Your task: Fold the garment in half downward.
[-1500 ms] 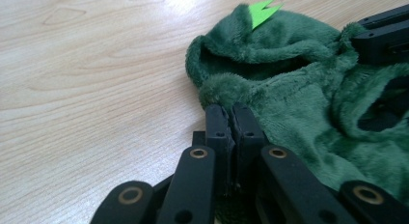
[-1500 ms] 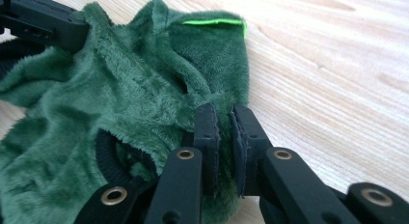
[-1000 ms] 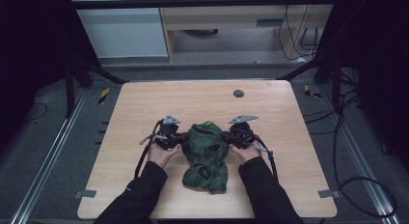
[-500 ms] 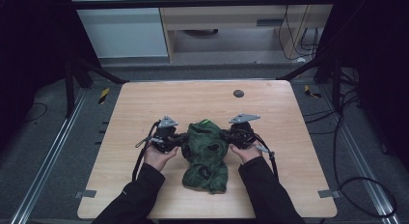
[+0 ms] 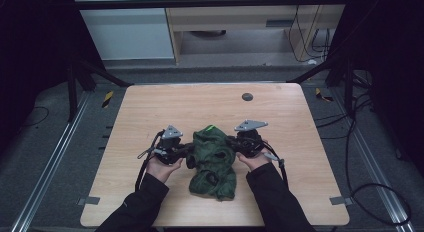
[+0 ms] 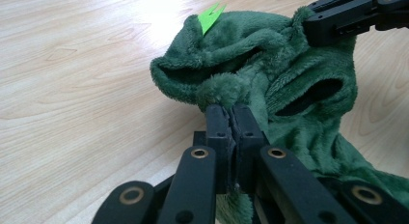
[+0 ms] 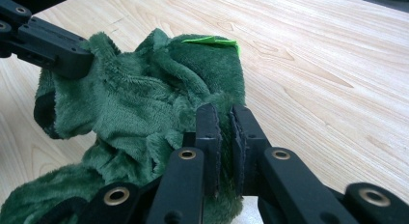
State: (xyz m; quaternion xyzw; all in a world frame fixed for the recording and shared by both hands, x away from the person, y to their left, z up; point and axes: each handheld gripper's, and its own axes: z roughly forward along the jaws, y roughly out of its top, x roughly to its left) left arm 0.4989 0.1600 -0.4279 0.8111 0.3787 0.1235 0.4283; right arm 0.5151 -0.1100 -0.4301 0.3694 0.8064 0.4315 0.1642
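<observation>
High view: one dark green fleece garment [image 5: 213, 159], plush and crumpled, with a bright green tag [image 5: 212, 127] at its far edge, lies near the front middle of the wooden table [image 5: 150, 107], between the left gripper [image 5: 186, 150] and the right gripper [image 5: 231, 142]. Left gripper view: jaws pressed together on a fold of fleece [image 6: 308, 89], two dark openings showing. Right gripper view: jaws pinching the pile [image 7: 140, 118], tag [image 7: 212, 41] on top.

High view overhead facing forward-down, both gripper views close, sharing green garment [image 5: 214, 159]
</observation>
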